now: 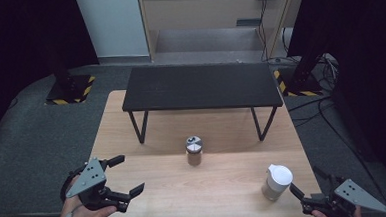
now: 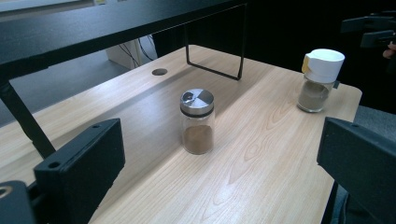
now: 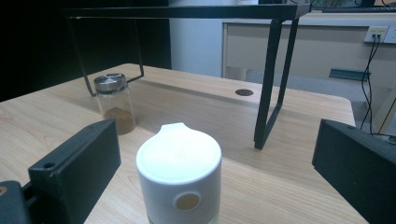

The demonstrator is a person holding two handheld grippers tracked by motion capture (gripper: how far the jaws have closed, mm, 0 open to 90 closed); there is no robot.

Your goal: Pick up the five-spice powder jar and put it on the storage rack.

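High view: left gripper released, jaws spread, at counter front-left edge. Right gripper released, just beside white-lidded jar at front right. Steel-capped jar stands mid-counter, before black shelf.

Left gripper view: jaws wide apart; steel-capped jar upright betw. them, farther off, w/ brown powder.

Right gripper view: white-lidded jar betw. open jaws, not touching.

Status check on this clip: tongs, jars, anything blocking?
Left tongs open, holding nothing. Right tongs open, lined up on the white-capped spice jar, not gripping. Steel-lidded glass jar of brown powder upright mid-table. Black metal shelf behind, nothing in the way.
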